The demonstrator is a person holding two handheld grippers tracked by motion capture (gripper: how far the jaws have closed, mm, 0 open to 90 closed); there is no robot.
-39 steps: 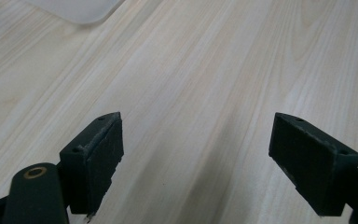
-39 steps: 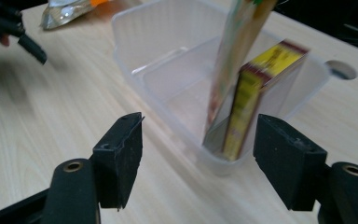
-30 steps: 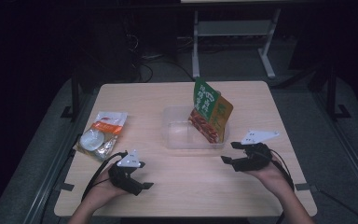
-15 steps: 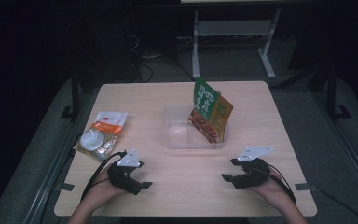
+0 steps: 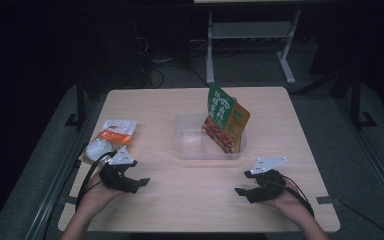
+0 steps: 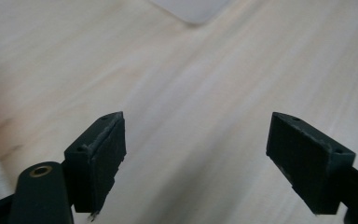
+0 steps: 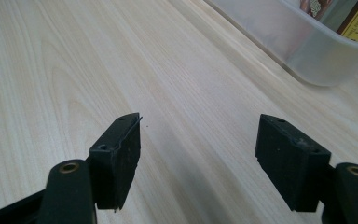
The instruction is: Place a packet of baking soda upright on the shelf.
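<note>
A clear plastic tub (image 5: 195, 145) stands mid-table with a green and orange snack bag (image 5: 226, 120) propped upright in its right end. An orange and white packet (image 5: 116, 131) and a white round lid-like item (image 5: 98, 148) lie at the left edge. My left gripper (image 5: 141, 183) rests low over the table at the front left, open, nothing between its jaws. My right gripper (image 5: 240, 191) sits at the front right, open and empty too. In the right gripper view, the tub's corner (image 7: 307, 51) lies ahead on the right. In the left gripper view, my left gripper (image 6: 196, 158) hovers above bare wood.
The light wooden table (image 5: 200, 200) has bare wood between the two grippers and in front of the tub. Black cables trail from each gripper toward the front edge. Beyond the table's far edge stands a white metal frame (image 5: 250, 35) on a dark floor.
The right gripper has drawn back from beside the tub toward the front right edge and dropped lower. The left gripper has barely shifted.
</note>
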